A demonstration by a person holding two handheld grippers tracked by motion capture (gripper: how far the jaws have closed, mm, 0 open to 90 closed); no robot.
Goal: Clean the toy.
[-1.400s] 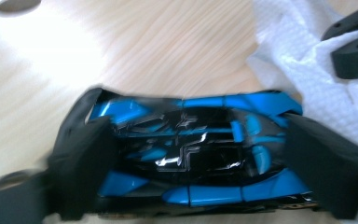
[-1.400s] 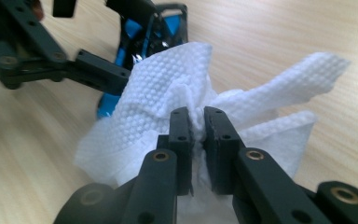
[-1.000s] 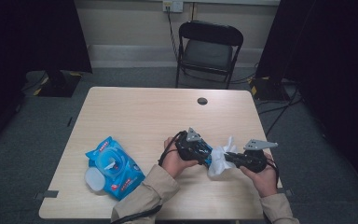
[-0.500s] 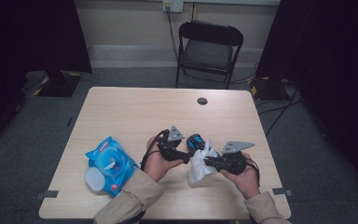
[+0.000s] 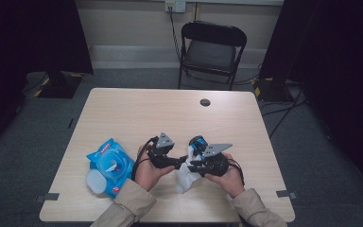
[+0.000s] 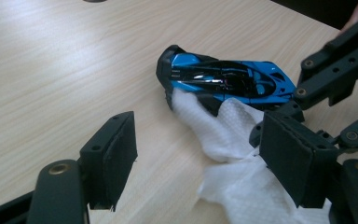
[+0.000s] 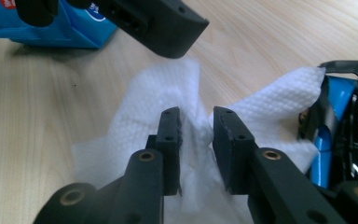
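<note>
Both grippers shifted left, white wipe between right gripper jaws

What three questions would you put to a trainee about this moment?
1. True or false: the white wipe touches the blue toy car.
2. Where on the table does the blue wipes pack lie in the high view? A: toward the left near corner. B: at the far edge. C: at the right edge.
3. What stands on the floor beyond the table's far edge?

Key: 1 true; 2 A; 3 a black folding chair.
</note>
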